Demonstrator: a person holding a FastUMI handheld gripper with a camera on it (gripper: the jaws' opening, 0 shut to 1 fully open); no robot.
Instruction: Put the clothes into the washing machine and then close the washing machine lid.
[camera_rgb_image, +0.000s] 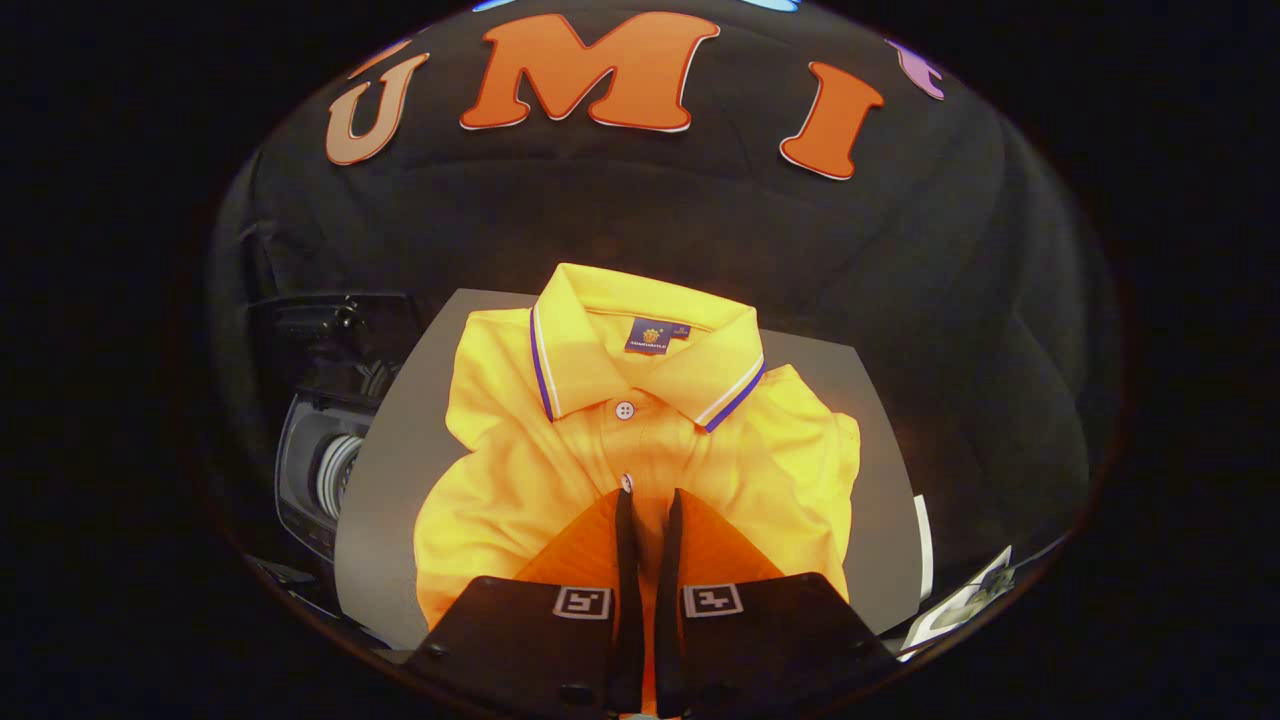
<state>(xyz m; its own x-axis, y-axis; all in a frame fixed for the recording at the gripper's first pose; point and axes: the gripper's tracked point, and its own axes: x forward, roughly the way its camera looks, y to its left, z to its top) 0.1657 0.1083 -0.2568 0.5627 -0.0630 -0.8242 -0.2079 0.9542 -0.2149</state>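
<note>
While the yellow polo shirt lies folded on the grey table, collar away from the camera and placket running straight toward it, the gripper sits low over the shirt's front with its two fingers drawn in to a narrow slit. A thin strip of cloth shows in that slit right at the line of the placket, just below the lower button, so the fingers seem to be pinching a small fold of the fabric; whether both pads truly press on it, or merely rest on either side, I cannot tell from this view. The step in hand reads as the pickup of the clothes, the first part of the task, with nothing yet moved off the table. The washing machine stands beside the table on the gripper's left, its dark lid raised and the drum opening visible beneath it, well apart from the shirt. The next move probably calls for a firm bite on the cloth, then a lift high enough for the hanging shirt to clear the table edge and the machine's rim, and a swing left over the opening. A loose pinch could let the shirt slide out or unfold on the way.
</note>
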